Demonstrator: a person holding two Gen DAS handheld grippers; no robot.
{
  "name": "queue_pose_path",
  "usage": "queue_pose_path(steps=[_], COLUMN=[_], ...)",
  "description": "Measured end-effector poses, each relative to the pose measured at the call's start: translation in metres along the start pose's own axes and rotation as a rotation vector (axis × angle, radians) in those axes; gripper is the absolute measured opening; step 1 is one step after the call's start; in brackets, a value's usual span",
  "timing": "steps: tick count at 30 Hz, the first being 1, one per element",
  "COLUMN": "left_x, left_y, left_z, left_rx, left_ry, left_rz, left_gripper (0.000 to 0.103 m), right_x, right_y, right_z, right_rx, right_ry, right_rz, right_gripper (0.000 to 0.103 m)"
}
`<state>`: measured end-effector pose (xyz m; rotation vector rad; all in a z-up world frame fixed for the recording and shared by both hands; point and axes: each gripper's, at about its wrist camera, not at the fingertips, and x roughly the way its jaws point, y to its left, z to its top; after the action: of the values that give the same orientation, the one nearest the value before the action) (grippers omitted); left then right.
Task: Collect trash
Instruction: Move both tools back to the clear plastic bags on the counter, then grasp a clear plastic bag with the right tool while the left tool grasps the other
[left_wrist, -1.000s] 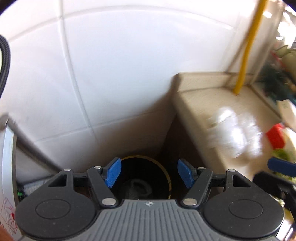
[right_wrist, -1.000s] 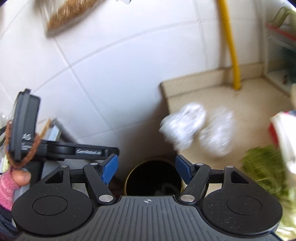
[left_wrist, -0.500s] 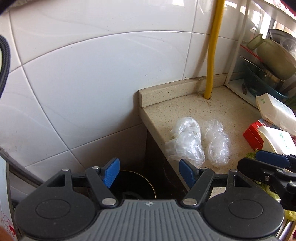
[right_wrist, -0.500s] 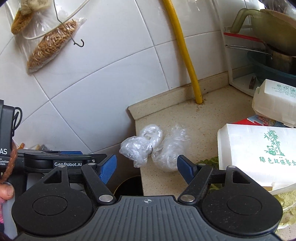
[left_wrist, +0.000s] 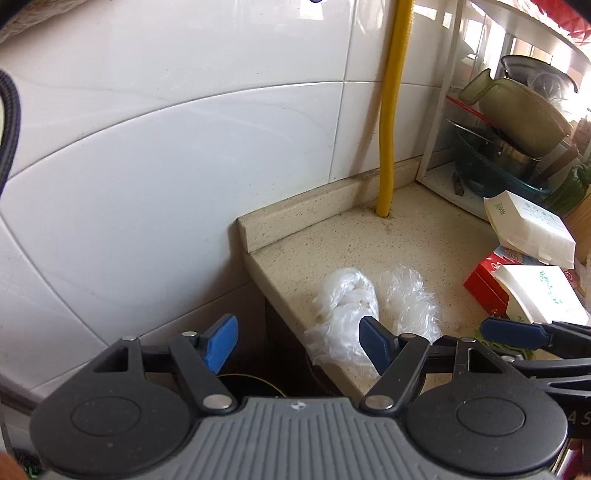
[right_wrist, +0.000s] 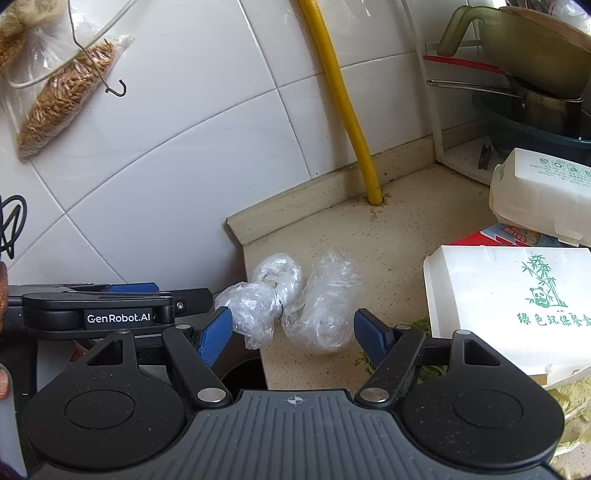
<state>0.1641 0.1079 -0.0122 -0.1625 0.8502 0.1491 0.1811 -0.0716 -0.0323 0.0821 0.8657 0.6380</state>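
Two crumpled clear plastic bags lie side by side near the left edge of the beige counter (left_wrist: 424, 236): the knotted bag (right_wrist: 266, 295) partly overhangs that edge, and the looser bag (right_wrist: 325, 310) lies to its right. My right gripper (right_wrist: 291, 336) is open just short of them, nothing between its pads. My left gripper (left_wrist: 297, 343) is open too, over the gap beside the counter, its right pad in front of the knotted bag (left_wrist: 347, 306). A dark bin (left_wrist: 251, 384) with a yellow rim stands below.
A white takeaway box (right_wrist: 509, 306) with a panda print, a second white box (right_wrist: 539, 195) and a red carton (left_wrist: 484, 284) crowd the right. Green leaf scraps (right_wrist: 424, 325) lie by the box. A yellow pipe (right_wrist: 354, 122) rises at the back; a rack (right_wrist: 535, 92) holds pots.
Both views have swung up and right from the bin to the counter. The two bags, blurred before, now sit sharp just beyond the fingers. Both grippers stay open.
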Motion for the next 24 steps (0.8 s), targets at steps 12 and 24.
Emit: queue_pose_path(steps=[12,24], left_x=[0.02,0.046], left_y=[0.007,0.019], left_z=[0.011,0.016], left_rx=[0.051,0.058], left_ry=[0.009,0.028], left_rz=[-0.066,-0.061], left_gripper=[0.069,0.069], right_x=[0.022,0.048], right_y=[-0.001,0.001], right_z=[0.005,0.01], right_rx=[0.089,0.119], right_ry=[0.006,0.033], right_rz=[-0.056,-0.1], right_gripper=[0.078,0.078])
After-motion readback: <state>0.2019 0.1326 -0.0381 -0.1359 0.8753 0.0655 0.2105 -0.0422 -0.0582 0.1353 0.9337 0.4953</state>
